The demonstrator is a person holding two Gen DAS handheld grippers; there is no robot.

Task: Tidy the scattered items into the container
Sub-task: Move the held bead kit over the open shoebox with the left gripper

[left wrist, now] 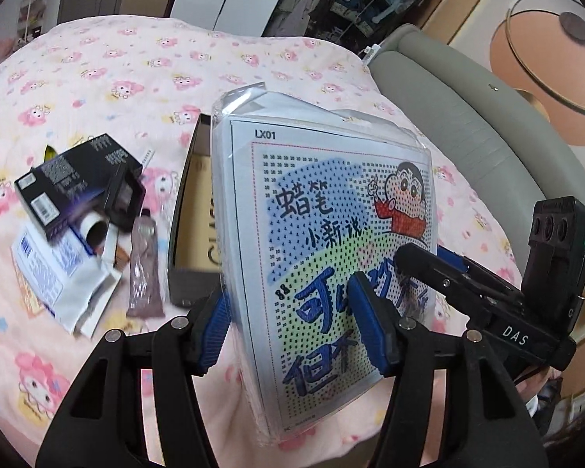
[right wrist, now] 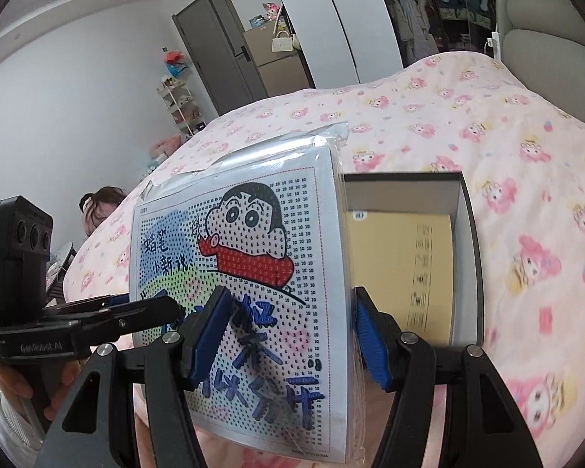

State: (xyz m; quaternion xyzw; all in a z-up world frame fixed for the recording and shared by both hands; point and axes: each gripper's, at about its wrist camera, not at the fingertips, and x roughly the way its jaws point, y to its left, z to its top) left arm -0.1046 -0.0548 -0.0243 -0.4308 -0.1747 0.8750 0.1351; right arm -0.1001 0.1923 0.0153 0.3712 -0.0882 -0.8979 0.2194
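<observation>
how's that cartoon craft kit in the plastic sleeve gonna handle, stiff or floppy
The cartoon craft kit probably flexes: it bows between both grippers. Its glossy plastic sleeve looks slippery, so it could slide in the left gripper or right gripper. Likely light; it stands upright when held only at its lower edge.

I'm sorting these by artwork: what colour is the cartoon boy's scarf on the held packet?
Red, with small dots, on the packet; clearest in the right wrist view.

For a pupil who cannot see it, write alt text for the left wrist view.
Both grippers clamp a plastic-wrapped cartoon craft kit above a pink bedspread. Behind it lies an open box; boxes and packets are scattered left.
</observation>
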